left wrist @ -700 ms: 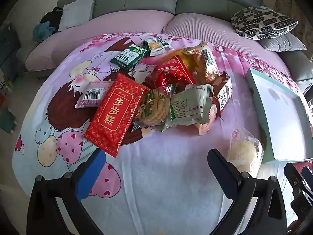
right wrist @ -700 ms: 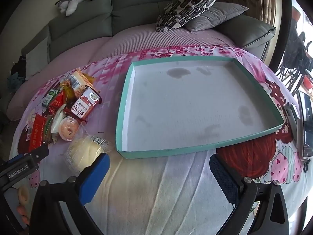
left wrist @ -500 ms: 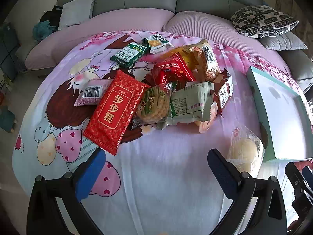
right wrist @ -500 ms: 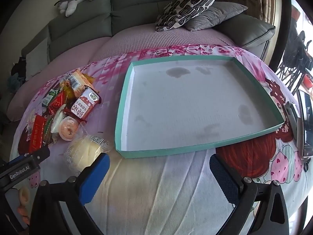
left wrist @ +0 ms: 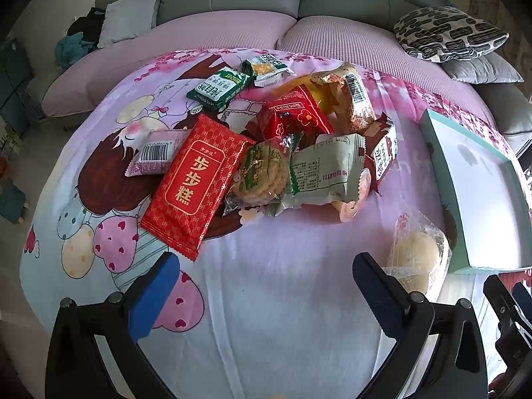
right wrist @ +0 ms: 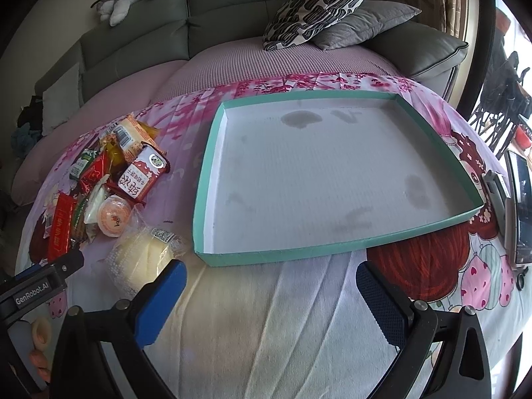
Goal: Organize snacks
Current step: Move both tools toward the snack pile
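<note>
The left gripper [left wrist: 266, 276] is wide open and holds nothing. It hangs over a bare part of the cartoon cloth [left wrist: 282, 299] that covers the table. Just past its blue left finger [left wrist: 153, 299] lies the near corner of a big red packet [left wrist: 193, 186] with gold letters. Next to that packet, in a pile, are a clear bag of round biscuits [left wrist: 262, 176], a pale green packet [left wrist: 326, 173], a small red packet [left wrist: 292, 116], a pink packet [left wrist: 156, 156] with a barcode, and a dark green packet [left wrist: 219, 88] farther back. A bun in a clear bag [left wrist: 419, 252] lies alone, just beside the right finger and touching the teal tray [left wrist: 442, 173].

The right gripper [right wrist: 271, 286] is wide open too, with nothing in it. It hangs over the cloth just in front of the tray [right wrist: 289, 252]. The tray has a teal rim and a white floor with some gray marks. The bun [right wrist: 143, 259] sits by the left finger. The snack pile [right wrist: 113, 179] is off to the left, apart from the tray. A gray sofa [right wrist: 133, 33] with a black and white pillow [right wrist: 316, 6] is behind.
</note>
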Motion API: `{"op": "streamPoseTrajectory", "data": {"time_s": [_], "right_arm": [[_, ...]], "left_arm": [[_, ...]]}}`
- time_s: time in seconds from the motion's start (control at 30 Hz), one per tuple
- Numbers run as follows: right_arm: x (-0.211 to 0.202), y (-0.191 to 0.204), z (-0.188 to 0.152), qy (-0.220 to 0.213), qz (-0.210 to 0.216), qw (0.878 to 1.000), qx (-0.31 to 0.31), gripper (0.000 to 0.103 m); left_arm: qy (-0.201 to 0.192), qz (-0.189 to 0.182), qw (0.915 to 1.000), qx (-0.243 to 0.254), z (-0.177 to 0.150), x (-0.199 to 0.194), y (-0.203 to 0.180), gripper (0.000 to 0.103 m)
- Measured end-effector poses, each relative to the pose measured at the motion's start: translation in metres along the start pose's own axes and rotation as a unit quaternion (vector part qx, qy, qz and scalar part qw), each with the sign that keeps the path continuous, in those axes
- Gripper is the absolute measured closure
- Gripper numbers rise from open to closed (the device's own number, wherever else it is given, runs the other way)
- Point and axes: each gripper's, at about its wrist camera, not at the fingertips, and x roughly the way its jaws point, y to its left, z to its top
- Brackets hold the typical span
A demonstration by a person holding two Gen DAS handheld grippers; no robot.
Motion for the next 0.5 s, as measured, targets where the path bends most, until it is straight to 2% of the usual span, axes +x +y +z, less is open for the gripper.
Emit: {"op": "streamPoseTrajectory", "data": {"time_s": [0.5], "right_arm": [[0.0012,0.0004,-0.0013,0.001,0.001,1.000,0.000,0.000]], "left_arm": [[-0.003,0.006,1.0000,0.001,-0.0003,0.0019,-0.0001,0.000]]}}
